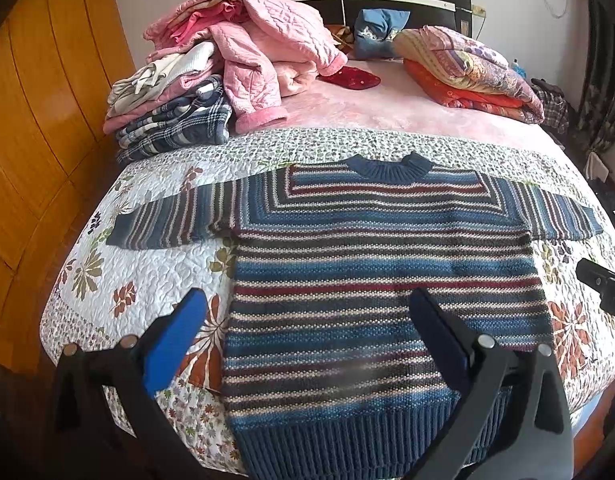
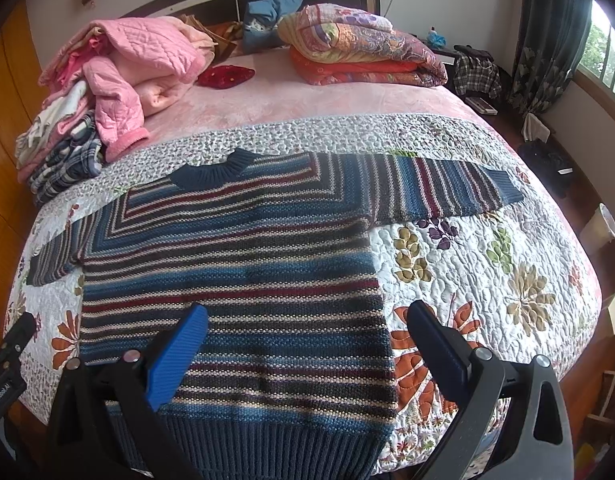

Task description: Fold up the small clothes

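we see the sweater (image 1: 383, 272) flat on the bed (image 1: 155, 280), neck far from us | left claw (image 1: 307, 312) and right claw (image 2: 305, 324) wide, holding nothing | each hangs over its own bottom corner, equally near

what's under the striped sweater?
The striped sweater lies flat on the floral quilt, which shows all around it. Whatever is beneath its body is covered.

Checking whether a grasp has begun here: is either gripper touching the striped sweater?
Cannot tell. In both wrist views the left gripper and right gripper stand wide open over the striped sweater, gripping nothing, but neither view plainly shows a gap or contact.
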Motion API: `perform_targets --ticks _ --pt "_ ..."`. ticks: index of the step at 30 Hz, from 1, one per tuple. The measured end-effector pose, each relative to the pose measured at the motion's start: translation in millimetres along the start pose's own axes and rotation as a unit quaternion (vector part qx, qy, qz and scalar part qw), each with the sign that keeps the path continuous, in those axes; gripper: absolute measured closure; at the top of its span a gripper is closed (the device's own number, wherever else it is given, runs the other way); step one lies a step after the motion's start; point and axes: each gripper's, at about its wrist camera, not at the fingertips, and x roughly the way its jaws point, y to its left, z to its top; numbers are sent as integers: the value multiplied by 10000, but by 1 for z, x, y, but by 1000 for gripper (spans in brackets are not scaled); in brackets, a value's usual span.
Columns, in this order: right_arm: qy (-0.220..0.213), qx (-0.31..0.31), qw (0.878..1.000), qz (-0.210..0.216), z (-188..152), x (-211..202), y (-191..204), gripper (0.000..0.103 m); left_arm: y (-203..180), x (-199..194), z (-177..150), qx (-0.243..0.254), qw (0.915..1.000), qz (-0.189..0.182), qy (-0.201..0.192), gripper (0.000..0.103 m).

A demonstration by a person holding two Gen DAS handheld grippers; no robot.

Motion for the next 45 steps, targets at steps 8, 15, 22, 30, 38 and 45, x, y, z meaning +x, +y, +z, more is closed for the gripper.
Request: perform_targets --ticks 8,15,22,30,38,45 --pt "-229 216 9994 139 15 20 -40 4 -7 23 8 -103 9999 -85 16 3" --pt "22 993 9943 -391 73 82 -168 4 -34 61 41 -448 9980 -442 -74 3" --pt "671 1616 9809 -854 130 180 -317 4 -81 107 77 -266 9988 -415 -56 3" --pt "1325 2375 9585 -851 133 268 -407 15 -112 139 83 -95 9989 -461 52 3" --pt "1112 2650 9561 -566 134 285 -424 41 -113 156 70 -26 9990 -373 242 3" --pt "640 2893 9550 156 129 262 -428 90 -103 158 64 -82 9987 -368 334 3"
